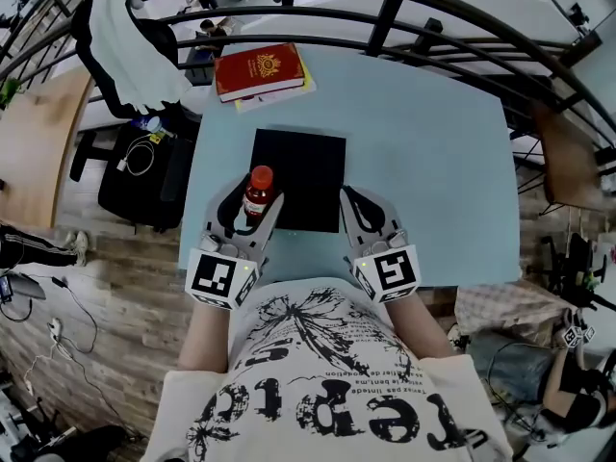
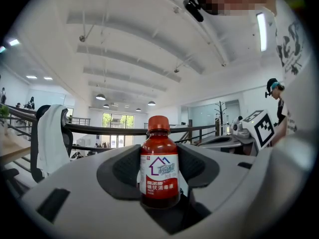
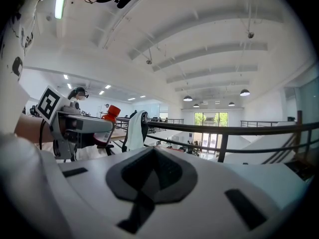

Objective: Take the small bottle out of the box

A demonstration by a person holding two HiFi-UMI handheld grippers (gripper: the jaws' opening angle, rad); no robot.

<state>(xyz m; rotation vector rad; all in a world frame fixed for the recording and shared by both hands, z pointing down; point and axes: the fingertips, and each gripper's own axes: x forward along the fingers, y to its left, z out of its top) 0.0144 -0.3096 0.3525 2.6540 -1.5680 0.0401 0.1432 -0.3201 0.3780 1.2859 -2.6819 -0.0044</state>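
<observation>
Bottle (image 1: 258,189) sits upright in the left claw (image 1: 257,205), pads clamped on its label, at the left edge of the black box (image 1: 308,176). Right claw (image 1: 358,205) is clenched and empty. Suggest: hold it vertical, move it clear of the box, then set it gently on the tabletop (image 1: 423,181).

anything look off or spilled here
Nothing stands out. The small bottle is capped and intact, held between the left tongs. No spill shows on the table, and the black box lies flat on it. The right tongs are shut and empty.
</observation>
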